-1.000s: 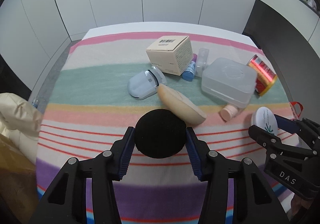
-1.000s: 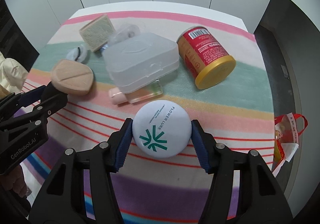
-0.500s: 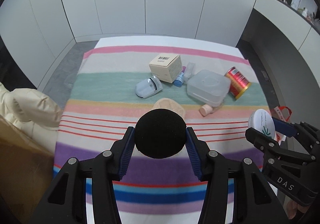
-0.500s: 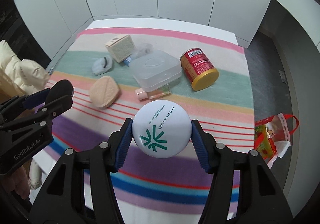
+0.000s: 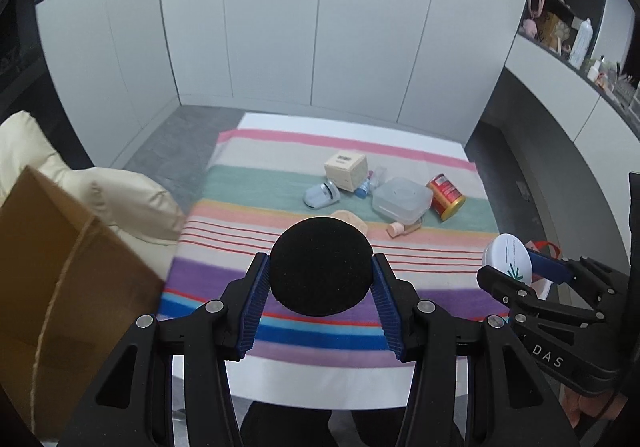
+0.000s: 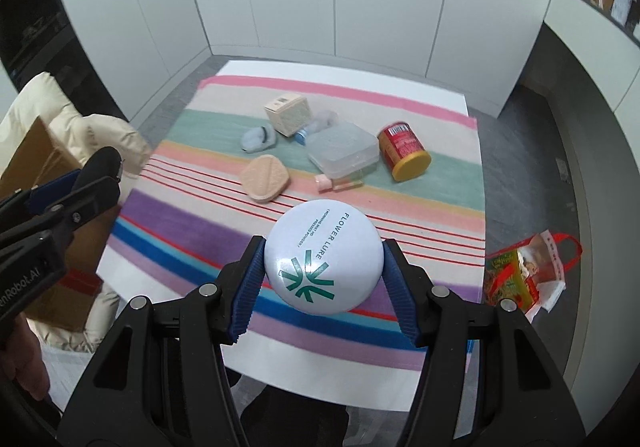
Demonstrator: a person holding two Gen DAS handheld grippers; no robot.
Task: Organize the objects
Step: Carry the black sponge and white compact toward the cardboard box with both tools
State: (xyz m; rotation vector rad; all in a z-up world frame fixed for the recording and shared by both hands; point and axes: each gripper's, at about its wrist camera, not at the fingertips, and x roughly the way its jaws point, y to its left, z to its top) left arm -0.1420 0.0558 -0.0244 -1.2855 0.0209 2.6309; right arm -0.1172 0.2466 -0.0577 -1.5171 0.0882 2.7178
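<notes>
Left wrist view: cardboard box (image 5: 60,287) sits at far left, just beside a cream padded jacket (image 5: 120,199), off the left edge of the striped tabletop (image 5: 280,183). Left hand-held gripper (image 5: 320,289) is clamped on the black round puff (image 5: 320,266), pads pressing on both sides of its rim; the puff hangs above the near purple stripes, well clear of the cloth. Judged destination is the box, which lies left of and below this gripper, so the left hand is the nearer one. Further right on the green stripe lies the unsorted cluster: blue-grey eyelash curler (image 5: 320,196), beige carton (image 5: 346,166), clear plastic case (image 5: 402,199), red can (image 5: 446,196) lying on its side with its long axis running diagonally, gold lid toward the near right. Right wrist view: right hand-held gripper (image 6: 322,274) is closed on the white round compact (image 6: 322,256), gripped across its width, logo face up, also in the air; the peach diamond-shaped sponge (image 6: 265,178) rests just beyond it. The box is farther from this hand, across the left gripper. Change against the earlier frames: both grippers have risen and drawn back toward the near edge, each grip unchanged; the cluster now looks small and far, and the box has come into the left view.
</notes>
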